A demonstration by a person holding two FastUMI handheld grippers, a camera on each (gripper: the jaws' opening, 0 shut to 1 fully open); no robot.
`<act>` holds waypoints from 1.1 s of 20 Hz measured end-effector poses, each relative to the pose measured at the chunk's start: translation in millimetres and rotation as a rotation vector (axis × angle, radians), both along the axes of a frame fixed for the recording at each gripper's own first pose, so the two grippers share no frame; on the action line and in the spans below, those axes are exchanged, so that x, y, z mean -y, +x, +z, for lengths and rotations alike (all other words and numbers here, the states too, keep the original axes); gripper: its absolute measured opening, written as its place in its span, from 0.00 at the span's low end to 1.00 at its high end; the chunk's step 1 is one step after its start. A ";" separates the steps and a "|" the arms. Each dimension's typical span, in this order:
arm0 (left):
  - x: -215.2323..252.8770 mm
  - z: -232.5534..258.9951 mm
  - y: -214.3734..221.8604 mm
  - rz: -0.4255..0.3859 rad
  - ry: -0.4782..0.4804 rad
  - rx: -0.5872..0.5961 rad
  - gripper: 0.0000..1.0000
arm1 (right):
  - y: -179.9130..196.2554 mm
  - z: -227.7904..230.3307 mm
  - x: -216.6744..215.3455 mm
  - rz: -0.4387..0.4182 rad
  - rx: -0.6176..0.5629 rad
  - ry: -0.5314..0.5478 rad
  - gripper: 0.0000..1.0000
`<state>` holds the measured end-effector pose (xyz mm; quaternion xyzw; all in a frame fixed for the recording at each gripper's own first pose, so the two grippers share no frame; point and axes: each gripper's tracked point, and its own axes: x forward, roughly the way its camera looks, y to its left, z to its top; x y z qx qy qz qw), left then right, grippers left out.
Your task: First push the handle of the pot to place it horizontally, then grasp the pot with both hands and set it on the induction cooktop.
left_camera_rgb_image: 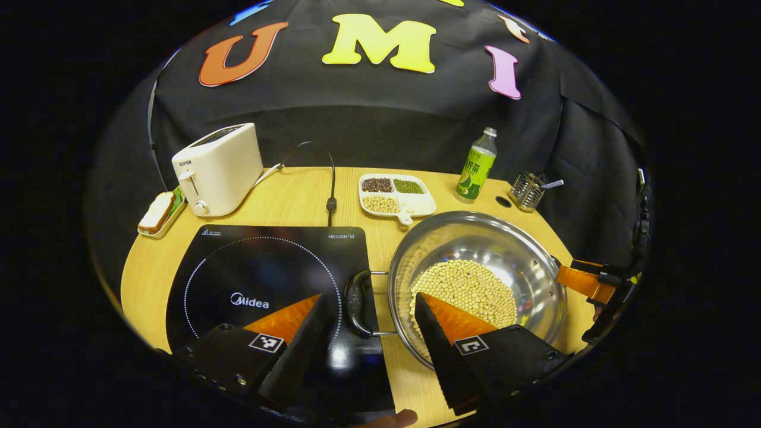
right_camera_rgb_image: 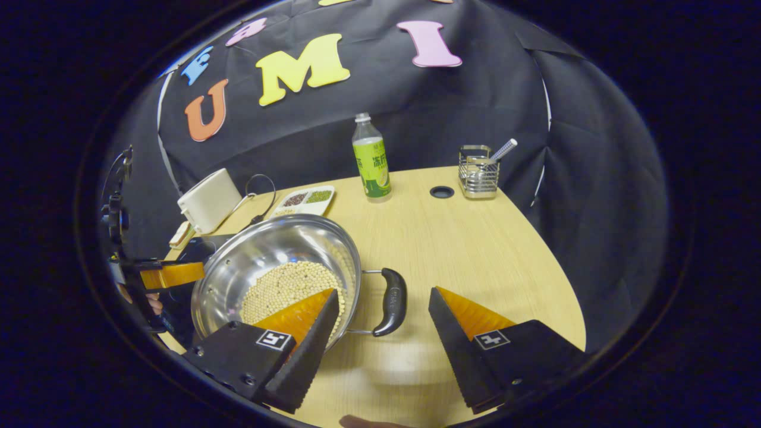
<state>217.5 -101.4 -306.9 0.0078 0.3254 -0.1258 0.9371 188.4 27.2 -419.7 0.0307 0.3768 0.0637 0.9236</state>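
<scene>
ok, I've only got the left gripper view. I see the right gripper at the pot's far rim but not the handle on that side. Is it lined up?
Observer: Yes. In the right gripper view the right handle sits in the gap of the right gripper. Jaws are open and neither finger touches it.
Operator: Where are the two fingers?
Observer: One hangs over the soybeans inside the pot, the other over bare table.
Operator: Handle flat?
Observer: It looks swung out level from the rim on its two wire arms.
</scene>
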 end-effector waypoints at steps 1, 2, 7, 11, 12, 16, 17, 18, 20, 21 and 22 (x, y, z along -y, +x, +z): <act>0.2 -5.2 2.9 -0.005 0.007 -0.018 0.88 | 0.2 -5.8 -0.7 0.001 -0.017 -0.002 0.94; 3.9 -11.0 1.7 -0.012 -0.001 -0.047 0.86 | 1.5 -9.4 -1.9 0.003 -0.022 0.001 0.87; 10.5 -15.8 11.4 -0.047 0.033 -0.076 0.78 | 9.2 -12.9 -10.8 0.036 -0.040 -0.020 0.75; 4.3 -16.8 16.5 -0.006 0.059 -0.111 0.74 | 12.0 -15.2 -9.0 0.018 -0.072 -0.051 0.69; 2.8 -19.1 15.9 0.001 0.068 -0.127 0.68 | 10.9 -14.6 -9.0 0.023 -0.087 -0.062 0.67; 3.9 -20.0 14.9 -0.025 0.081 -0.131 0.63 | 12.8 -16.4 -9.2 0.040 -0.130 -0.097 0.67; 4.4 -19.4 14.3 -0.027 0.078 -0.135 0.70 | 13.1 -17.4 -9.7 0.048 -0.133 -0.102 0.67; 3.8 -20.5 14.2 -0.028 0.075 -0.137 0.70 | 14.3 -17.2 -10.1 0.058 -0.130 -0.100 0.67; 2.0 -18.3 13.0 -0.037 0.071 -0.142 0.59 | 15.6 -17.9 -10.0 0.072 -0.132 -0.107 0.67; 2.8 -17.5 12.7 -0.044 0.070 -0.146 0.58 | 15.2 -18.0 -9.4 0.069 -0.145 -0.109 0.65; 2.9 -19.7 11.6 -0.052 0.070 -0.147 0.57 | 16.3 -16.2 -9.4 0.057 -0.154 -0.102 0.65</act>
